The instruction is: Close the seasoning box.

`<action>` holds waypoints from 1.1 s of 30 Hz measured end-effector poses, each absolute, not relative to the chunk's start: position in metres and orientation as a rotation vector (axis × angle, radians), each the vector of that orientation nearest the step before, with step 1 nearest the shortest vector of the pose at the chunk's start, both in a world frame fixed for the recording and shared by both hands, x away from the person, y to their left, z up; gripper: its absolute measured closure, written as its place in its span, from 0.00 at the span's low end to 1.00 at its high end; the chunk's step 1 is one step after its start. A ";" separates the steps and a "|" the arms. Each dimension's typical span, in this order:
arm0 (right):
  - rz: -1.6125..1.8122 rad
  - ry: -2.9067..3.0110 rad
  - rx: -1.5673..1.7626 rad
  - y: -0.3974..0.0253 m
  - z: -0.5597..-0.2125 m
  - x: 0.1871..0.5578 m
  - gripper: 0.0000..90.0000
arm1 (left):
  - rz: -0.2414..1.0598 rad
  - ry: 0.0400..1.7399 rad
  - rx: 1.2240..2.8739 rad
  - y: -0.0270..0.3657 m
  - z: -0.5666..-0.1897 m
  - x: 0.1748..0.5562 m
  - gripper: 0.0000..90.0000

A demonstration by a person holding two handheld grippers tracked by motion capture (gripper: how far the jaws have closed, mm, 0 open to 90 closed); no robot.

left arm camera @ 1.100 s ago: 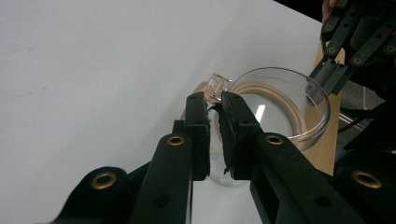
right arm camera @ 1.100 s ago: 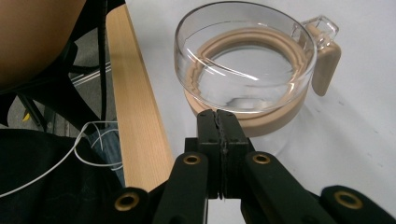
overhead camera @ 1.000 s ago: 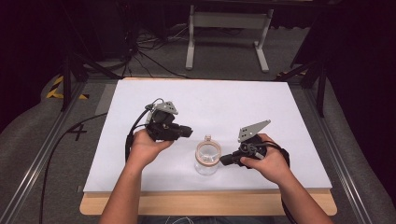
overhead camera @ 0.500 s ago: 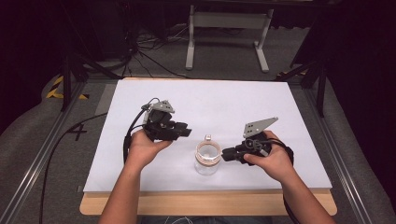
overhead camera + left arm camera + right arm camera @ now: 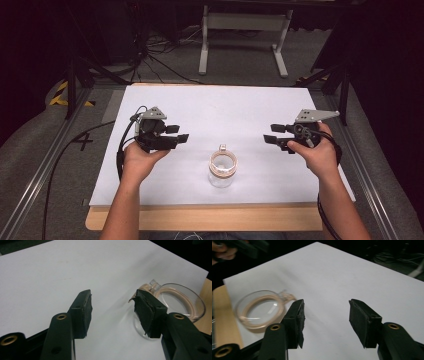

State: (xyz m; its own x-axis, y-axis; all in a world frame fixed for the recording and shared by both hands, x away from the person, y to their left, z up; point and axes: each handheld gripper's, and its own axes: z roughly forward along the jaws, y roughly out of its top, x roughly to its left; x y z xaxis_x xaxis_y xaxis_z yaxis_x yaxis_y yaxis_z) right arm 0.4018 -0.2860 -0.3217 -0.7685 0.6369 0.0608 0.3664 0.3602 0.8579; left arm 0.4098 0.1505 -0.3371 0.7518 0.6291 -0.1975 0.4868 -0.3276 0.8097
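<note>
A clear glass jar (image 5: 223, 170) with a tan ring around its mouth and a small clasp stands upright near the front middle of the white sheet (image 5: 225, 105). My left gripper (image 5: 177, 133) hovers to its left, open, jaws empty and pointing right. The jar (image 5: 175, 305) lies just beyond this gripper's (image 5: 113, 311) right jaw. My right gripper (image 5: 272, 134) is held to the right of the jar, open and empty, pointing left. In the right gripper view the jar (image 5: 260, 311) sits past the left jaw of that gripper (image 5: 327, 320).
The white sheet covers a wooden tabletop (image 5: 200, 220) whose front edge shows below it. Metal rails (image 5: 45, 175) run along both sides. Cables (image 5: 150, 45) and a white stand (image 5: 245, 25) lie on the grey floor behind the table.
Both hands have pulled away from the jar: the left gripper moved a little left and back, the right gripper moved well to the right. The jar stays in place.
</note>
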 end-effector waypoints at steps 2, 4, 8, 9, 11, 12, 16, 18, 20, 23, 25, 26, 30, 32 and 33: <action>1.335 2.308 0.940 -0.298 -0.327 0.409 0.49 | 0.192 0.866 1.972 0.154 -0.341 0.412 0.52; 1.298 2.276 1.001 -0.312 -0.334 0.416 0.48 | 0.202 0.882 1.961 0.157 -0.344 0.415 0.51; 1.265 2.234 1.092 -0.330 -0.351 0.428 0.48 | 0.204 0.930 1.956 0.162 -0.352 0.420 0.51; 1.257 2.236 1.109 -0.333 -0.355 0.430 0.48 | 0.214 0.934 1.959 0.163 -0.355 0.422 0.50; 1.241 2.237 1.130 -0.337 -0.362 0.435 0.48 | 0.216 0.953 1.964 0.165 -0.360 0.425 0.50; 1.224 2.239 1.142 -0.340 -0.368 0.438 0.48 | 0.219 0.963 1.969 0.166 -0.363 0.426 0.50; 1.176 2.254 1.178 -0.345 -0.381 0.445 0.46 | 0.222 0.985 1.977 0.169 -0.372 0.431 0.49; 1.144 2.268 1.198 -0.347 -0.391 0.449 0.46 | 0.225 0.994 1.986 0.171 -0.376 0.433 0.49; 1.117 2.280 1.220 -0.348 -0.401 0.453 0.45 | 0.243 0.984 2.006 0.172 -0.379 0.434 0.50; 1.078 2.303 1.225 -0.348 -0.416 0.459 0.45 | 0.243 0.978 2.022 0.171 -0.385 0.436 0.50; 1.059 2.315 1.210 -0.347 -0.423 0.461 0.45 | 0.236 0.985 2.037 0.172 -0.389 0.439 0.50; 1.055 2.317 1.208 -0.347 -0.426 0.462 0.45 | 0.225 0.992 2.033 0.172 -0.391 0.439 0.49; 1.043 2.345 1.199 -0.343 -0.431 0.463 0.45 | 0.226 1.023 2.063 0.172 -0.398 0.442 0.48; 1.040 2.354 1.190 -0.341 -0.431 0.463 0.44 | 0.237 1.029 2.084 0.173 -0.401 0.444 0.47; 1.042 2.355 1.188 -0.341 -0.431 0.463 0.44 | 0.238 1.029 2.095 0.173 -0.403 0.445 0.46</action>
